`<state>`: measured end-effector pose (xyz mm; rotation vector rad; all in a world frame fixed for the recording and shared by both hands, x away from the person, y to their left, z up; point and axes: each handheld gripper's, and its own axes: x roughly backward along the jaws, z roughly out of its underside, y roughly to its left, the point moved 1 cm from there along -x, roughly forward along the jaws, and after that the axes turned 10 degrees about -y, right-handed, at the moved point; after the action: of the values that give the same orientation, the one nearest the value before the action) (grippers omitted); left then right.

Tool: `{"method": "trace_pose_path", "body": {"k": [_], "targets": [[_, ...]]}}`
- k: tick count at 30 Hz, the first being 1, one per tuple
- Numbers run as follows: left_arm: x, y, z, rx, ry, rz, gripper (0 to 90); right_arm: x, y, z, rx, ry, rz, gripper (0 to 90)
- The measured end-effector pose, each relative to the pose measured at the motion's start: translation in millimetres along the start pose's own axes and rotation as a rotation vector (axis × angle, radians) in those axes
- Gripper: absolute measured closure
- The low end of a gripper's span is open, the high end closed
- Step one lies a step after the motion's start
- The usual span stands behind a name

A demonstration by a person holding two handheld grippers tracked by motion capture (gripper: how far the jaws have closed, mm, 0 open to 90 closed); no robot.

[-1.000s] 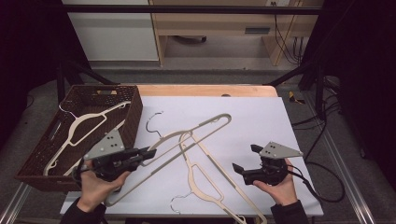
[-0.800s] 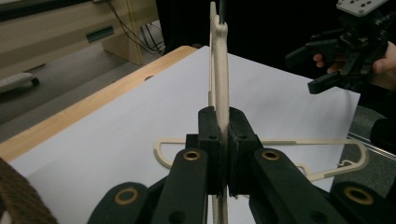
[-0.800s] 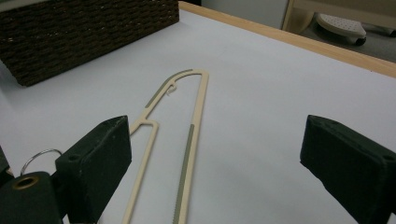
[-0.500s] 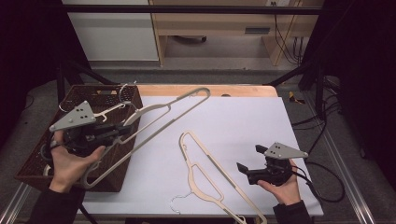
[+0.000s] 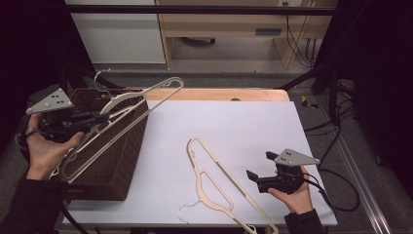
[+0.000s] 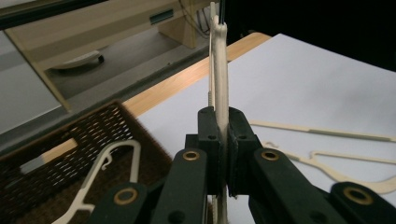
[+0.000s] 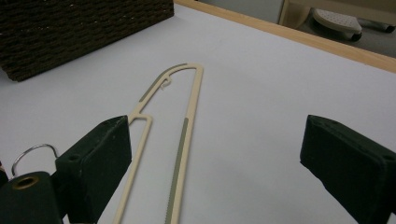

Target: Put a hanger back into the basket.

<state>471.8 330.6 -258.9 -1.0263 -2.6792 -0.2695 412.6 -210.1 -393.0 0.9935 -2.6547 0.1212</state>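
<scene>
**Left claw carries one hanger over the basket; second hanger waits by my right claw**

Left claw (image 5: 103,117) is closed tight on the cream hanger (image 5: 127,108), pinching its flat bar edge-on between the pads. From this claw the hanger's long axis runs forward and up, toward the far edge of the table, and its lower end hangs back below my hand. Directly under the claw is the wicker basket (image 5: 117,161), where another hanger (image 6: 105,175) lies already. I judge the next move is to tilt the long axis down into the basket. Right claw (image 5: 259,167) stands open, holding nothing; the second hanger (image 5: 214,187) lies just beside it on the white table (image 5: 243,126), nearer to this hand.
</scene>
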Motion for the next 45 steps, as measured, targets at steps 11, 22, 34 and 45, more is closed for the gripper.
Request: {"method": "trace_pose_path", "body": {"k": [11,22,34,45], "targets": [[12.2,48.5,32.9,0.056,0.042,-0.082,86.6,-1.0,-0.2,0.2,0.004,-0.002,-0.007,8.7],[23.2,80.3,58.9,0.095,0.073,-0.139,86.5,-2.0,-0.5,1.6,0.0,0.004,-0.012,8.8],[22.9,91.3,77.6,0.136,0.107,-0.132,86.5,-2.8,-1.8,3.1,-0.008,0.01,-0.01,8.9],[23.3,95.1,77.7,0.137,0.119,-0.142,86.5,-3.8,-1.1,3.5,-0.011,0.015,-0.016,8.9]]}}
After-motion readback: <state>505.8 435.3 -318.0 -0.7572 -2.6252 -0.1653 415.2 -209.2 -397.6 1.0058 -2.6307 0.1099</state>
